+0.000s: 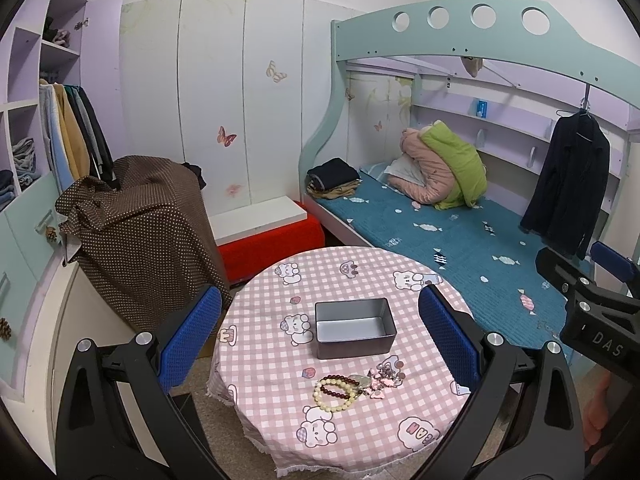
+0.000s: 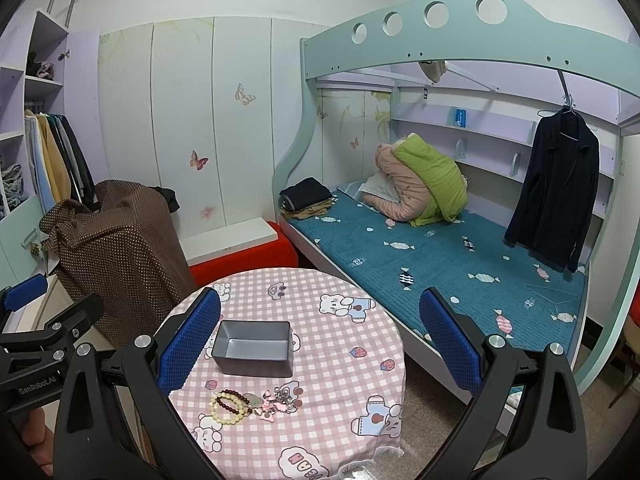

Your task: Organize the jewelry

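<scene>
A gray metal tin (image 1: 355, 328) sits empty near the middle of a round table (image 1: 400, 420) draped in pink checked cloth, while the jewelry waits in a heap just short of it, toward the table's near edge: a cream bead bracelet (image 1: 335, 396), a dark red bead bracelet (image 1: 338, 382) and a tangle of pink charms (image 1: 380, 378). Both the left claw (image 1: 320, 336) and the right claw (image 2: 320, 338) hang wide apart above the table, holding nothing; sorting appears not yet begun.
</scene>
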The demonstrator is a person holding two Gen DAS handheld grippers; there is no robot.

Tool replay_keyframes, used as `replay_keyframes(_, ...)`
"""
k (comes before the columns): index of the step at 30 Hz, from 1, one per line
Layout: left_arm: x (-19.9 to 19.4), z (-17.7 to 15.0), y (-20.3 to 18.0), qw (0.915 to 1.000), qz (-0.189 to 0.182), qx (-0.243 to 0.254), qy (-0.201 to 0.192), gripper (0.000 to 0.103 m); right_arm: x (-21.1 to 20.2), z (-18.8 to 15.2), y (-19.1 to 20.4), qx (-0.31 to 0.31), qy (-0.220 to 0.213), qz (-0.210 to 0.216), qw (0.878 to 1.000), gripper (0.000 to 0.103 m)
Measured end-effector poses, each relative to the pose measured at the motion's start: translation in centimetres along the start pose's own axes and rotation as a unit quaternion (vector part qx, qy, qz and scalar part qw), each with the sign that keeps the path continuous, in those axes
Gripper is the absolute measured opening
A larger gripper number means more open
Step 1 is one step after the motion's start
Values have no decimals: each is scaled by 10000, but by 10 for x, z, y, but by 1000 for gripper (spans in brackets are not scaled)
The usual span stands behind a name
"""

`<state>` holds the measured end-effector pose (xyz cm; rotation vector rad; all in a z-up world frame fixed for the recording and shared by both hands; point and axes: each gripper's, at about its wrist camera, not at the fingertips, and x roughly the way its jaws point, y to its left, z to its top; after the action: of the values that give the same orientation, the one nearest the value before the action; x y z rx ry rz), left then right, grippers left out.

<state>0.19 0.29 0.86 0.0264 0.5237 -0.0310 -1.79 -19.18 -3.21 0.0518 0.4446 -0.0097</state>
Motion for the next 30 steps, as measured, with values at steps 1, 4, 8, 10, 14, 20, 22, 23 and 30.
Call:
replay_keyframes(1, 1, 0, 0, 10000, 2, 4, 9, 98, 1, 0, 0, -1, 7, -3, 10000, 96)
replay_keyframes(4, 3, -1, 1, 10000, -10, 10, 16, 98, 5, -2, 1, -4, 41, -14, 10000, 96)
replay_keyframes(8, 6, -4, 1, 10000, -24, -2, 46, 98, 12, -4, -1, 5, 114, -25, 9999, 96)
replay_keyframes(10, 10, -6, 3, 9999, -40, -3, 96, 98, 14, -4, 0, 9, 148, -36, 9999, 96)
replay_keyframes(14, 18, -12, 5, 9998, -49, -9, 190, 98, 20, -7, 0, 19, 267, -67, 9996, 96)
replay_keyframes(20, 31, -20, 12, 9992, -52, -30, 406, 98, 29, -11, 1, 36, 481, -137, 9987, 96)
replay_keyframes(22, 36, -24, 16, 9987, -114, -79, 486, 98, 31, -12, 2, 45, 561, -173, 9983, 96)
replay_keyframes(23, 39, -26, 18, 9985, -134, -91, 523, 98, 34, -13, 2, 51, 620, -195, 9979, 96)
replay_keyframes(30, 52, -37, 26, 9967, -249, -46, 773, 98, 47, -26, 1, 111, 967, -317, 9947, 95)
